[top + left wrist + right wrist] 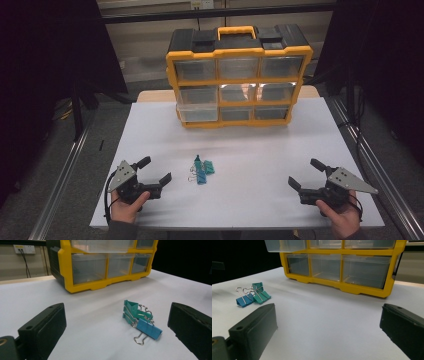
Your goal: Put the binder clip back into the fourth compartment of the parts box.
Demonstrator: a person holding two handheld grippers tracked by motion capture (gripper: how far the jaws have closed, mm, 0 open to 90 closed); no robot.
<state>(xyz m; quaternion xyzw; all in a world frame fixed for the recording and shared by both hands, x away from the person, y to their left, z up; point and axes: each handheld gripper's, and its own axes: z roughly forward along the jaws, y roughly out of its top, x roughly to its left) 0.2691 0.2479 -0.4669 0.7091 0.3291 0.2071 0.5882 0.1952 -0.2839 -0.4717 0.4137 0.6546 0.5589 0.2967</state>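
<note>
- High view: the left gripper (156, 169) and right gripper (305, 174) are held released on the white surface (250, 150), with the teal and blue metal binder clips (202, 170) between them, before the yellow drawer organiser (239, 75).
- Left gripper view: the clips (140, 320) are seen just ahead, between wide jaws, untouched.
- Right gripper view: the clips (252, 298) are seen far left, well apart from the spread jaws.

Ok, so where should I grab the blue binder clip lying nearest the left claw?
Take the blue metal binder clip across its folded body, coming from above with the left claw. Its wire handles lie flat and thin, and the green clips touch its far side, so the near side looks freest.
</note>
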